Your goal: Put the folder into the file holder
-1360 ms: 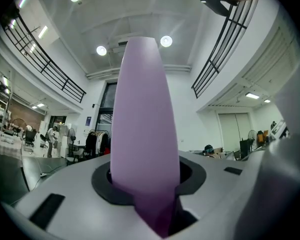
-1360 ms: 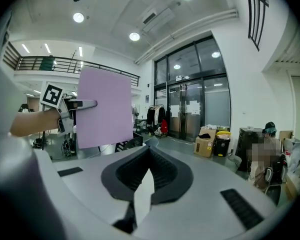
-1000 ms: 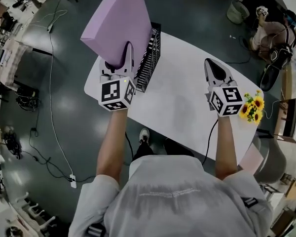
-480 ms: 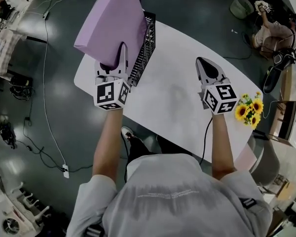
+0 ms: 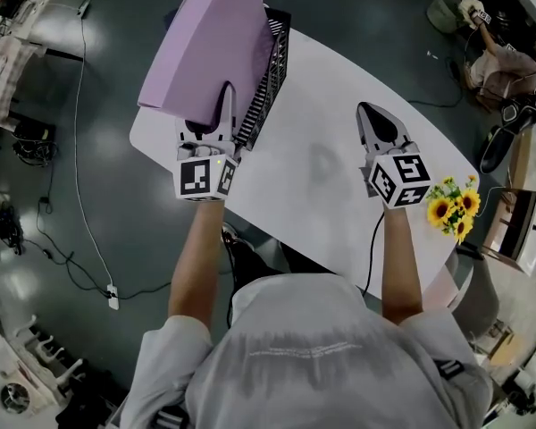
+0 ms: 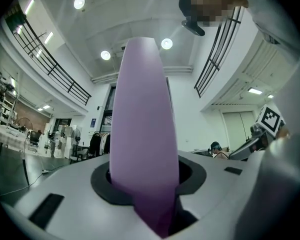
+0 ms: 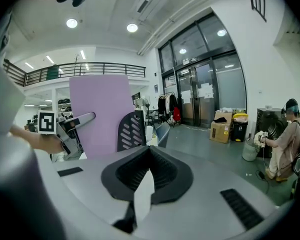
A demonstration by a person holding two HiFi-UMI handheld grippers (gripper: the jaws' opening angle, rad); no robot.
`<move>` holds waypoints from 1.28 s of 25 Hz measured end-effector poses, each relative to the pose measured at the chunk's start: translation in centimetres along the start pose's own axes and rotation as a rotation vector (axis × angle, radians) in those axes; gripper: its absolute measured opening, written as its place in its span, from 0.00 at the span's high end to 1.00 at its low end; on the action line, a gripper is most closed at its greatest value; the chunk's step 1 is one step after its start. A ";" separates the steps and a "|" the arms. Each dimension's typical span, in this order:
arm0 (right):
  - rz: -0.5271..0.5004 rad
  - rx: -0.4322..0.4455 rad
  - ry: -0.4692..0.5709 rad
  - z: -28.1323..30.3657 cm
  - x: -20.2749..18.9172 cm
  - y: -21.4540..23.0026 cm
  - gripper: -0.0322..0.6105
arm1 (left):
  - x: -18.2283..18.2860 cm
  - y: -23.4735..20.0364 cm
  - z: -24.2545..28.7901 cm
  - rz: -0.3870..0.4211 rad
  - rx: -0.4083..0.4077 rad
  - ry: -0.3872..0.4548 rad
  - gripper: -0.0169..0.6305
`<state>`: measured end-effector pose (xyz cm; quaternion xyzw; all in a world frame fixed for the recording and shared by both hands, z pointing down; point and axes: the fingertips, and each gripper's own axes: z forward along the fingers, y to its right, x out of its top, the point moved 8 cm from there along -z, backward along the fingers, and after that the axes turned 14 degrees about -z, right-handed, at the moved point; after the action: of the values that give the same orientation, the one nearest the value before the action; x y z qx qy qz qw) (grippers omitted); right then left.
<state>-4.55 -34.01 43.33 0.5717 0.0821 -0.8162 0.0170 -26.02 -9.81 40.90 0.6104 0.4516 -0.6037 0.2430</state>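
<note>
**Holding the folder over the file holder's left side**

The left gripper (image 5: 224, 96) is clamped on the near edge of the purple folder (image 5: 210, 43). The folder rises from the jaws toward the top of the frame, its long axis running away from the person and its broad face tilted left. It hangs just left of the black file holder (image 5: 270, 79), at the upper left end of the white table (image 5: 330, 195). The right gripper (image 5: 369, 113), jaws together and empty, hovers at centre right. Compared with a second ago, both grippers sit lower and both grips are unchanged.
</note>
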 end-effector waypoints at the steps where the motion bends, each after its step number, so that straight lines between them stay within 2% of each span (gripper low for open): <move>1: -0.001 0.002 -0.002 0.2 0.0 0.0 0.91 | -0.1 -0.1 -0.1 -0.003 -0.003 0.004 0.71; 9: -0.005 0.007 -0.025 0.7 -0.8 -0.2 0.91 | -0.4 0.6 -0.8 0.011 0.039 0.025 0.71; 26: -0.009 -0.007 -0.059 -1.0 -2.0 -0.4 0.91 | -3.0 0.9 -2.0 -0.006 0.056 0.004 0.71; 32: 0.000 -0.026 -0.068 -2.2 -2.5 -0.8 0.91 | -3.4 1.2 -2.2 0.014 0.061 -0.024 0.70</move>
<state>-1.77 -33.08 45.06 0.5433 0.0923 -0.8340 0.0272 -23.45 -9.39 44.15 0.6134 0.4258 -0.6226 0.2340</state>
